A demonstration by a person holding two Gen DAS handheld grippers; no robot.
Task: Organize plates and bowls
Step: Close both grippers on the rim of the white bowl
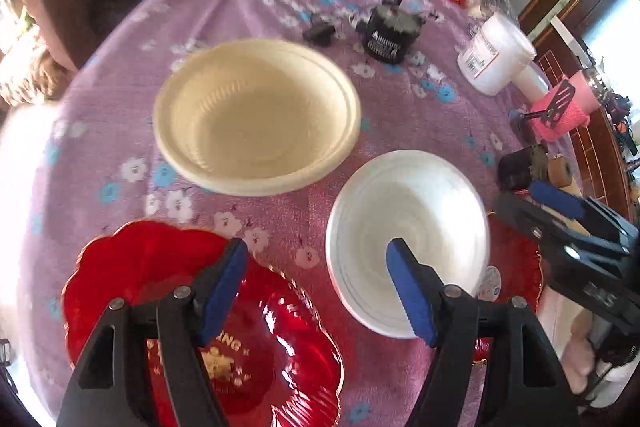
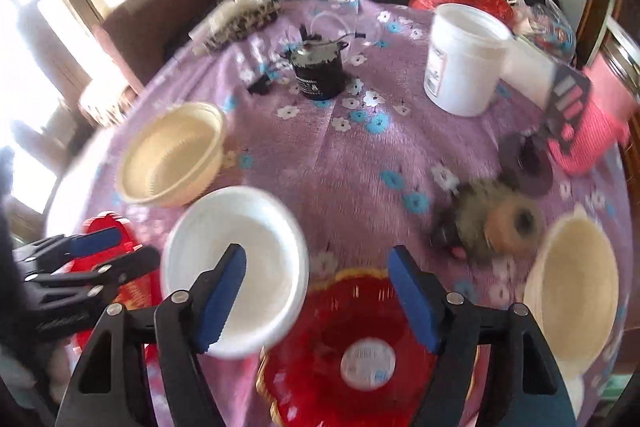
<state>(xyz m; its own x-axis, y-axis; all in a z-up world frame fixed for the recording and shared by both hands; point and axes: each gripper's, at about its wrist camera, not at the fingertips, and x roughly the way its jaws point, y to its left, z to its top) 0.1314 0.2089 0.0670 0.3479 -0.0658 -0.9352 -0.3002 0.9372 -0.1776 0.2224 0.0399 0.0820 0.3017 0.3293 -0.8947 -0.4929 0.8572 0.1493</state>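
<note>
- White shallow plastic bowl (image 1: 408, 239), mid-table on the purple floral tablecloth (image 1: 280, 7), overlapping a red scalloped glossy plate (image 2: 352, 339): judged light, thin, flexible; best gripped at the rim.
- Cream ribbed plastic bowl (image 1: 256, 115), just beyond: likewise judged light.
- Second red scalloped plate (image 1: 160, 299): judged slippery.
- Left gripper (image 1: 316, 291), right gripper (image 2: 316, 299): jaws parted, nothing held.

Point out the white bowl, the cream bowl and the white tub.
white bowl (image 1: 408, 223): left wrist view, inner floor.
cream bowl (image 1: 256, 119): left wrist view, inner floor.
white tub (image 2: 460, 67): right wrist view, side wall.
</note>
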